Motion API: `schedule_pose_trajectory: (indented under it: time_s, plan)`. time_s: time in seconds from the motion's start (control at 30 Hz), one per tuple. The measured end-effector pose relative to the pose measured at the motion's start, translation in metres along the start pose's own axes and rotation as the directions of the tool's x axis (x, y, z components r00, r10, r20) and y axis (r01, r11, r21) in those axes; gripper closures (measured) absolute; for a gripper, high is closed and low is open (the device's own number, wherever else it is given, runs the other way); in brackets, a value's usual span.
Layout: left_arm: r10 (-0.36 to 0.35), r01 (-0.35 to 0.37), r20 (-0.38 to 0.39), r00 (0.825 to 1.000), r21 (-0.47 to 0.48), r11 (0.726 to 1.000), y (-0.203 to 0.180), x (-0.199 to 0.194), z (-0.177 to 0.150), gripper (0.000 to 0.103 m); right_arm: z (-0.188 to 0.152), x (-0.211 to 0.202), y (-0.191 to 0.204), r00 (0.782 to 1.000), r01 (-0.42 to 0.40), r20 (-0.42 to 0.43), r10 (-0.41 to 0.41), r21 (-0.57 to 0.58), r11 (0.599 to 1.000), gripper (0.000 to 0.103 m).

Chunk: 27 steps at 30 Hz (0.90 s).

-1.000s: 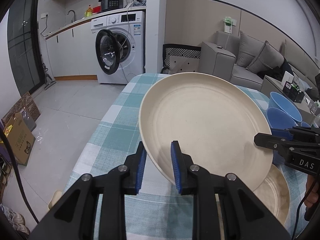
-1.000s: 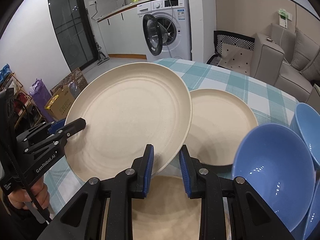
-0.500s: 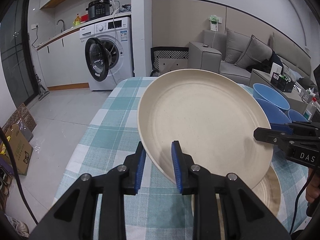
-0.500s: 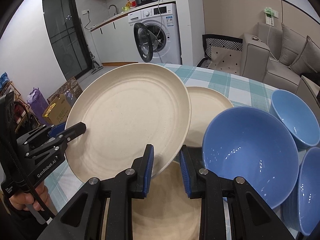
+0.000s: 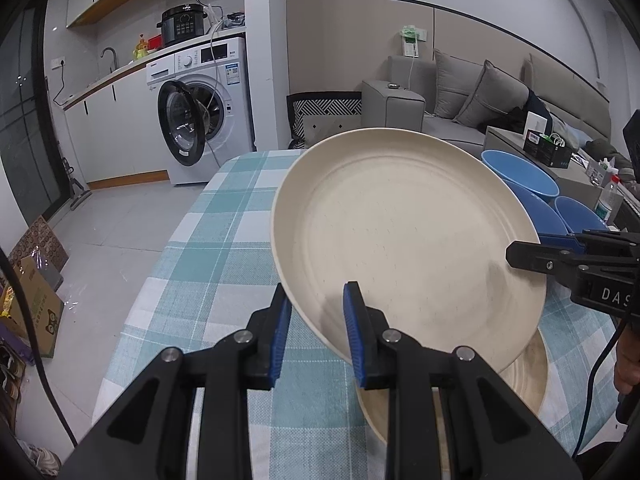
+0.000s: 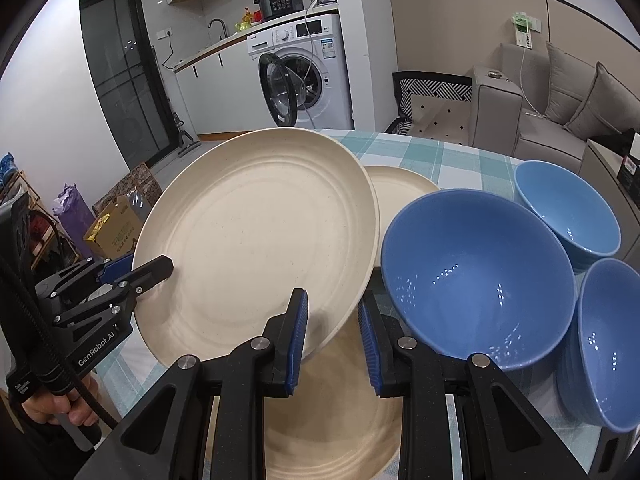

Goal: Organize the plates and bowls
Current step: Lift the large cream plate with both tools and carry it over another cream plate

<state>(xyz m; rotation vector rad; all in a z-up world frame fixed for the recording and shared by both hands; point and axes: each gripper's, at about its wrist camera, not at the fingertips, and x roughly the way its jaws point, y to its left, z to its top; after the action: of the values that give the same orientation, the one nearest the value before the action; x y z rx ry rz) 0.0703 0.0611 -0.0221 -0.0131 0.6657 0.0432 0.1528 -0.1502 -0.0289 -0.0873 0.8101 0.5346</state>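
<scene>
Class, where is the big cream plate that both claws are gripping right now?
The cream plate is held tilted above the checked tablecloth, over another plate, left of the blue bowls.

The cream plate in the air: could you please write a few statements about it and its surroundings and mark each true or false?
1. Both sets of tongs, left and right, grip the raised cream plate at its rim. True.
2. The raised plate lies flat on the tablecloth. False: it is held tilted above another cream plate.
3. Three blue bowls are in view. True.
4. The washing machine door is shut. False: it hangs open.
5. The bowls are red. False: blue.
</scene>
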Motion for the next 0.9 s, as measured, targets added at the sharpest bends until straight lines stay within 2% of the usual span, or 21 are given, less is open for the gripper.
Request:
schedule_pose_trajectory:
  time_s: [0.9]
  plan:
    - [-0.02,0.023,-0.064,0.998,0.054,0.998,-0.03,-0.003,-0.034,0.078,-0.053,-0.007,-0.02,0.999,0.019,-0.043,-0.016,0.051,0.999,0.077]
